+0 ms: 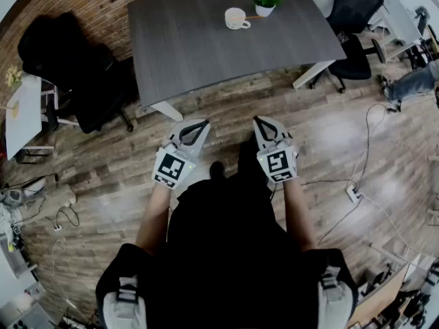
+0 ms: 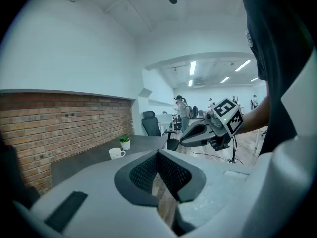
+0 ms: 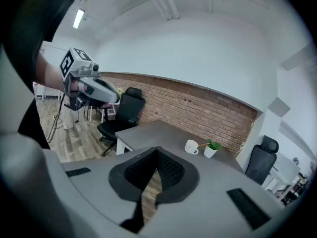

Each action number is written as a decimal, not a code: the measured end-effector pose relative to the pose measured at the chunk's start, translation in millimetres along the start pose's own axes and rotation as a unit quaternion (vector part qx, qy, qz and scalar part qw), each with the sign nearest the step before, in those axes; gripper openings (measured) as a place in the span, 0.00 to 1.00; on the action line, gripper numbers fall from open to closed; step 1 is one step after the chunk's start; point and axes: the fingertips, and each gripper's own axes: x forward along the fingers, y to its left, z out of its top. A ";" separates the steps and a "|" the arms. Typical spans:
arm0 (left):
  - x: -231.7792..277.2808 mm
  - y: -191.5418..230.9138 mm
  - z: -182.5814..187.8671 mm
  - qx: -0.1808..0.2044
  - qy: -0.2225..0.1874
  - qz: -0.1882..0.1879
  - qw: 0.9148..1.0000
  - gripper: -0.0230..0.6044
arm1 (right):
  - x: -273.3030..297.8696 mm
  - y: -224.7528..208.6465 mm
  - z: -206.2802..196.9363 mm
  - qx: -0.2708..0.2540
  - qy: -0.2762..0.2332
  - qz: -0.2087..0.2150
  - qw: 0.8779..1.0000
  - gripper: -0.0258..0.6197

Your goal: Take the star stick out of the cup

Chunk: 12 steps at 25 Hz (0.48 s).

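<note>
A white cup [image 1: 236, 18] stands near the far edge of the dark grey table [image 1: 199, 53]. A thin orange stick [image 1: 255, 17] leans out of it toward a small potted plant [image 1: 265, 2]; its star end is too small to make out. My left gripper [image 1: 197, 125] and right gripper [image 1: 261, 123] hang side by side over the wooden floor, well short of the table, both shut with nothing in them. The right gripper view shows the cup [image 3: 191, 147] and stick [image 3: 203, 144] far ahead. In the left gripper view the cup [image 2: 117, 153] is small and distant.
Black office chairs stand left [image 1: 75, 74] and right [image 1: 353, 19] of the table. A white side table [image 1: 20, 115] is at the far left. Cables and a power strip [image 1: 353, 192] lie on the floor to the right. A brick wall [image 3: 198, 113] runs behind the table.
</note>
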 end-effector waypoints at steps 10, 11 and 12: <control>-1.4 -7.6 10.3 0.009 -0.013 -0.005 1.000 0.04 | -20.1 -6.0 10.6 -0.012 -0.015 -0.023 1.000 0.04; -1.4 -6.2 12.8 0.010 -0.014 -0.008 1.000 0.04 | -21.5 -8.4 12.3 -0.011 -0.016 -0.026 0.999 0.04; -1.3 -4.3 14.8 0.013 -0.015 -0.010 1.000 0.04 | -22.2 -10.5 13.3 -0.006 -0.016 -0.029 0.999 0.04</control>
